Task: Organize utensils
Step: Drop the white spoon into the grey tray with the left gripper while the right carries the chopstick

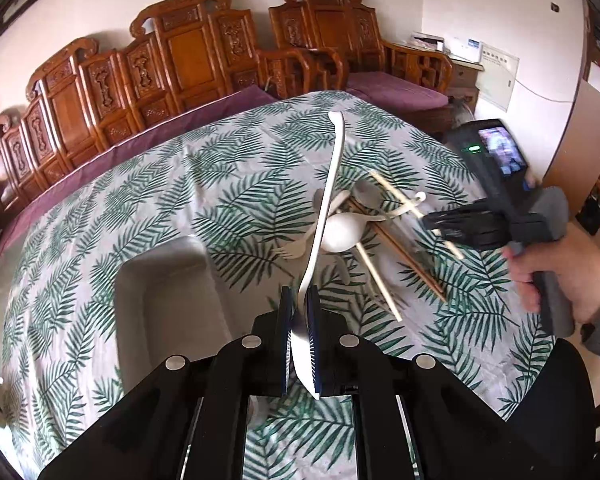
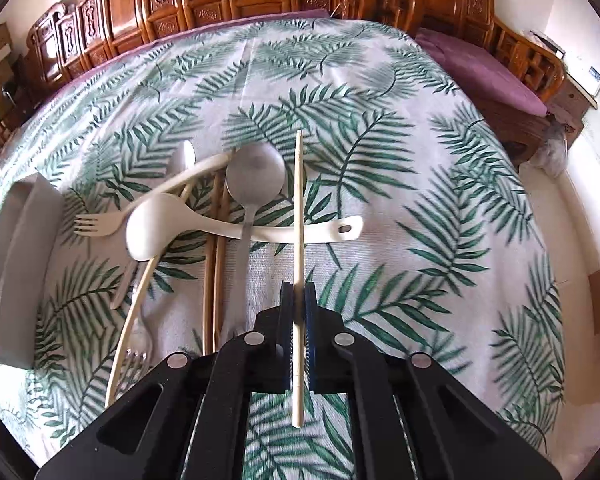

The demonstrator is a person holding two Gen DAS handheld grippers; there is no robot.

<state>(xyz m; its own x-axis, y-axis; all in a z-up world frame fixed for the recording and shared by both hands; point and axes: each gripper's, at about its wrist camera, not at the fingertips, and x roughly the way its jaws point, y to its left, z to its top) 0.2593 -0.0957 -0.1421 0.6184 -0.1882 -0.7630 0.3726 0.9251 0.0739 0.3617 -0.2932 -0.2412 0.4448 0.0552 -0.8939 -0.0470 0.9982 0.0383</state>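
My left gripper (image 1: 299,294) is shut on a long white utensil (image 1: 328,184). Its broad flat end sits between the pads and its thin handle rises over the table. Just to the left and below lies a grey tray (image 1: 160,280). My right gripper (image 2: 299,286) is shut on a pale chopstick (image 2: 299,208), which runs straight ahead across the pile. That pile holds a cream spoon (image 2: 152,232), a grey spoon (image 2: 255,176), a cream fork (image 2: 96,226) and a pair of brown chopsticks (image 2: 214,260). In the left wrist view the right gripper (image 1: 432,224) is at the pile's right side.
A leaf-patterned cloth (image 2: 400,200) covers the table. Another pale chopstick (image 2: 128,320) and a grey fork (image 2: 140,344) lie near the tray (image 2: 16,260). Carved wooden chairs (image 1: 188,52) with purple cushions line the far side. A person's hand (image 1: 564,276) holds the right gripper.
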